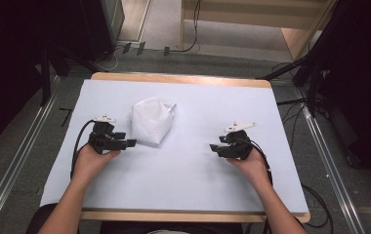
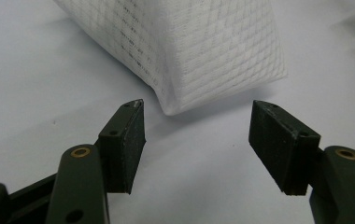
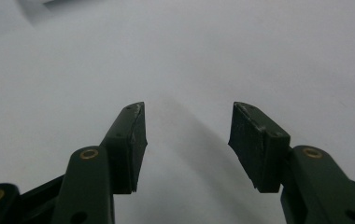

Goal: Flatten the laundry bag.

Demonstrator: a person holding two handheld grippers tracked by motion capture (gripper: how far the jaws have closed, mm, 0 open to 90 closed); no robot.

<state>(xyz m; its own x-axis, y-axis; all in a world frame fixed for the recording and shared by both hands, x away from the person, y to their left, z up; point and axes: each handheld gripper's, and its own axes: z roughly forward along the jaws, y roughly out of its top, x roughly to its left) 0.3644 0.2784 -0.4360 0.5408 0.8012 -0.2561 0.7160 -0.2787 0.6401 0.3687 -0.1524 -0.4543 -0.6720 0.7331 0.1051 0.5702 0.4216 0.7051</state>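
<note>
A folded white mesh cloth (image 1: 150, 122) lies on the pale table cover, left of the middle. In the left gripper view the cloth (image 2: 199, 51) has a fine grid weave, and its near corner points toward the gap between the jaws without touching them. My left gripper (image 1: 131, 143) is open just to the left of the cloth's near edge; the left gripper (image 2: 198, 122) holds nothing. My right gripper (image 1: 215, 149) rests low over bare cover at the right, well away from the cloth. The right gripper (image 3: 188, 122) is open and empty too.
The pale cover (image 1: 188, 161) spans a wooden table (image 1: 183, 78) whose rim shows at the back and front. Black stands and cables flank the table on both sides. Metal floor rails (image 1: 22, 146) run along the left and right.
</note>
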